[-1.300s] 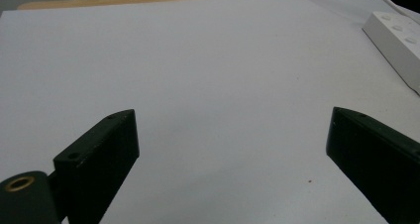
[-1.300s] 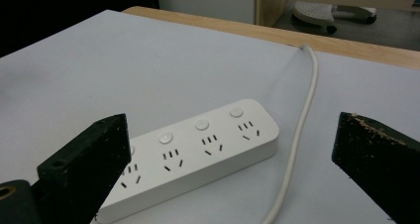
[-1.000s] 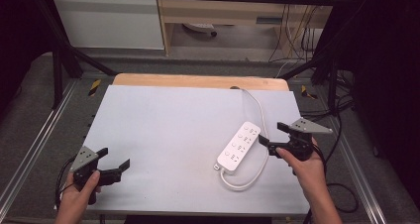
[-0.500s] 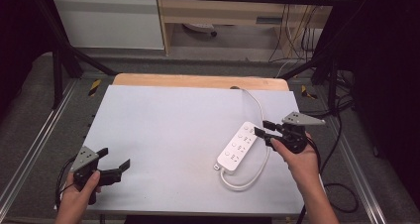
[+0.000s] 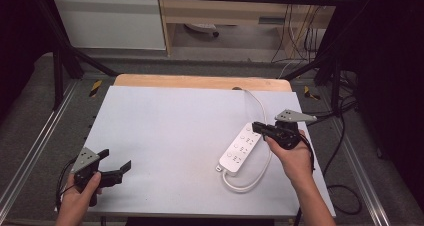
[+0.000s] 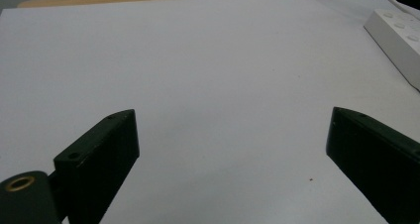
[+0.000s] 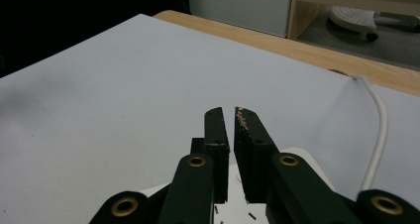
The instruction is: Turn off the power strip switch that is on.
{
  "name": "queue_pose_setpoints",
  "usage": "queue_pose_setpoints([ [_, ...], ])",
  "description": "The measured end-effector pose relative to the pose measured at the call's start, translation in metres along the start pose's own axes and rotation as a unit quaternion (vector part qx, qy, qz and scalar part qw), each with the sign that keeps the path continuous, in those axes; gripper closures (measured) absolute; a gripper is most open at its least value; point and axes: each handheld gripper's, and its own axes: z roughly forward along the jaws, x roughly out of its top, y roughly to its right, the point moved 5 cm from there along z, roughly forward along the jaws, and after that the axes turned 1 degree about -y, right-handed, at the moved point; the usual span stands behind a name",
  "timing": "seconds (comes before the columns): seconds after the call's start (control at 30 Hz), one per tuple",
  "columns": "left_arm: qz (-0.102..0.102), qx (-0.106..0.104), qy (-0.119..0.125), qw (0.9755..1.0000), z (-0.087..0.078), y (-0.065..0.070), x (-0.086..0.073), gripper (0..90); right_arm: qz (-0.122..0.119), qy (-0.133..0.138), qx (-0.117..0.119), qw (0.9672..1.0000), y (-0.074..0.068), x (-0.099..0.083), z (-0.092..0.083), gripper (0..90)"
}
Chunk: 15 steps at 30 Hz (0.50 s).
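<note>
Now we hold our right gripper (image 5: 259,127) level over the far end of the power strip (image 5: 241,148), its jaws just closed on nothing; our left gripper (image 5: 116,165) rests wide open near the table's (image 5: 170,121) front corner.

Open sheet (image 5: 170,131) left of power strip (image 5: 242,148) (cord (image 5: 260,106) behind).

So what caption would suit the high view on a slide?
Right gripper, shut, above a white power strip; left gripper open near the table's corner.
</note>
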Motion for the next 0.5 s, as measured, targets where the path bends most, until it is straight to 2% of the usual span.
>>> queue_pose_setpoints([
  [0.07,0.001,-0.001,-0.001,1.0,0.0,0.0,0.0,6.0,0.002,0.001,0.002,1.0,0.0,0.0,0.004,90.0],
  [0.23,0.0,0.0,0.0,1.0,0.0,0.0,0.0,6.0,0.0,-0.001,0.004,1.0,-0.001,0.0,0.009,90.0],
  [0.5,0.002,0.0,0.0,1.0,0.0,0.0,0.0,6.1,0.007,-0.026,0.008,0.9996,-0.002,-0.006,0.023,90.0],
])
